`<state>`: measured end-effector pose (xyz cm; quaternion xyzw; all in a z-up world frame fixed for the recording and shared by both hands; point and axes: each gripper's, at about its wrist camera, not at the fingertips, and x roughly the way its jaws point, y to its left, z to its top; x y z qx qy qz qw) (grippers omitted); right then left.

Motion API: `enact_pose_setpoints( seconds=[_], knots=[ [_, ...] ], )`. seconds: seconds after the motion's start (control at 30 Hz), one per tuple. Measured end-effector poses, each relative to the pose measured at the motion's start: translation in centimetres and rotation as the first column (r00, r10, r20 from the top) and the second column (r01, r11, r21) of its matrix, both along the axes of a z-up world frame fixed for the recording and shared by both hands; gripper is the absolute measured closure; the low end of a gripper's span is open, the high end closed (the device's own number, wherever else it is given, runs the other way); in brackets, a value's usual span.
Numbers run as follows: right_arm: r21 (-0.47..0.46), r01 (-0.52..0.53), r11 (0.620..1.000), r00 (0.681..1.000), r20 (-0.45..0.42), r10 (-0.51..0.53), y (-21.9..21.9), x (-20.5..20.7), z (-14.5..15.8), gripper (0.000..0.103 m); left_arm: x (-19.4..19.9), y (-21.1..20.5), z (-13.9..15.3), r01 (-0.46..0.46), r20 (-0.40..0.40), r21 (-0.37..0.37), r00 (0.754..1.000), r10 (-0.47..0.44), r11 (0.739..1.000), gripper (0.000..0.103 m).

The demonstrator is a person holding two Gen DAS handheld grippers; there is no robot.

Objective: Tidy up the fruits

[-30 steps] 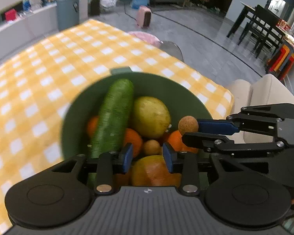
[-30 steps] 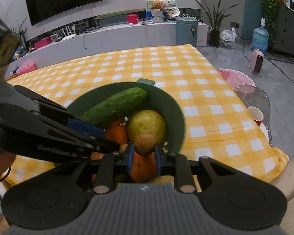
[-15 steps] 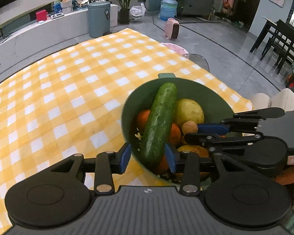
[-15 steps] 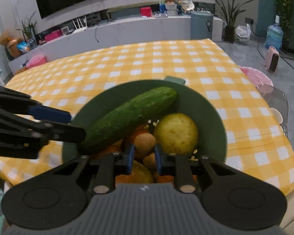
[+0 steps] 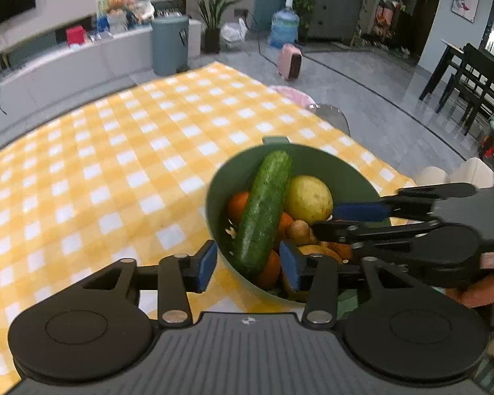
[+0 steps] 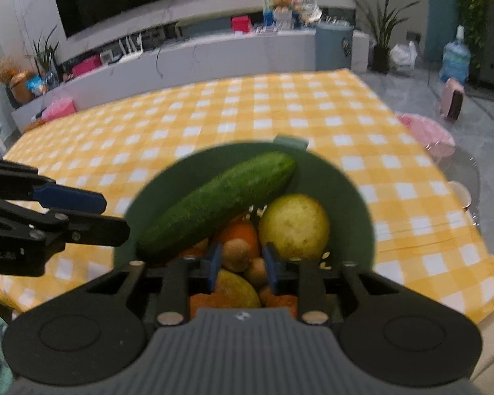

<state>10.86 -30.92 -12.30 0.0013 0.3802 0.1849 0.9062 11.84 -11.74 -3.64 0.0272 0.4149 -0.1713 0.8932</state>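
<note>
Green bowl (image 6: pixel 355 191) standing on the yellow checked surface (image 5: pixel 115 164), near its front edge and toward its right corner. Already inside: a cucumber (image 6: pixel 214 204) lying slanted on top, a yellow-green round fruit (image 6: pixel 294 223) at about 3 o'clock from the cucumber, oranges (image 5: pixel 238 202) below, and several small brown round fruits (image 6: pixel 236 254) at the near side of the pile. No loose fruit visible anywhere on the cloth, so most probably the collecting nearly finished; perhaps only this last release left.

Right gripper (image 6: pixel 240 263) low over the near part of the bowl, fingers opening, one small brown fruit between them with a thin gap at each pad, so seemingly let go and resting on the pile. Left gripper (image 5: pixel 247 265) at the bowl's near-left rim, fingers also opening, clamped on nothing; cucumber tip and rim only seen beyond them.

Room for moving: wide bare cloth from 9 to 12 o'clock of the bowl. Much less at 3 o'clock, where the cloth ends and the floor begins, with a pink stool (image 6: pixel 425 135) and a glass side table (image 6: pixel 461 177) below. The two grippers close to each other over the bowl, so some care needed when pulling back. Bowl quite full; cucumber above the rim at 12 o'clock.
</note>
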Motion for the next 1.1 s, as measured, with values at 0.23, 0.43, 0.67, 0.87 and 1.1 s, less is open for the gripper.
enact_pose_setpoints(
  seconds=[0.23,0.43,0.67,0.87,1.1],
  knots=[
    [0.065,0.048,0.997,0.989,0.134,-0.057,-1.2,-5.4,4.9,0.05,-3.8,0.0,2.9,-0.042,0.159,0.027,0.987,0.037,0.999,0.032],
    [0.104,0.072,0.992,0.96,0.263,-0.097,-1.4,-10.1,7.7,0.035,-7.6,-0.2,4.5,-0.102,0.311,0.016,0.946,0.092,0.995,0.014],
    [0.103,0.107,0.989,0.921,0.365,-0.137,-1.3,-14.8,7.2,0.019,-10.7,-0.2,3.9,-0.146,0.354,0.064,0.928,0.114,0.987,0.013],
    [0.082,0.141,0.987,0.932,0.325,-0.16,-0.4,-17.2,4.7,0.018,-12.2,0.4,2.4,-0.175,0.303,0.032,0.94,0.157,0.984,0.009],
    [0.045,0.165,0.985,0.937,0.305,-0.171,0.6,-18.3,2.5,0.017,-13.3,1.5,0.4,-0.23,0.244,0.04,0.946,0.213,0.972,0.009]
  ],
)
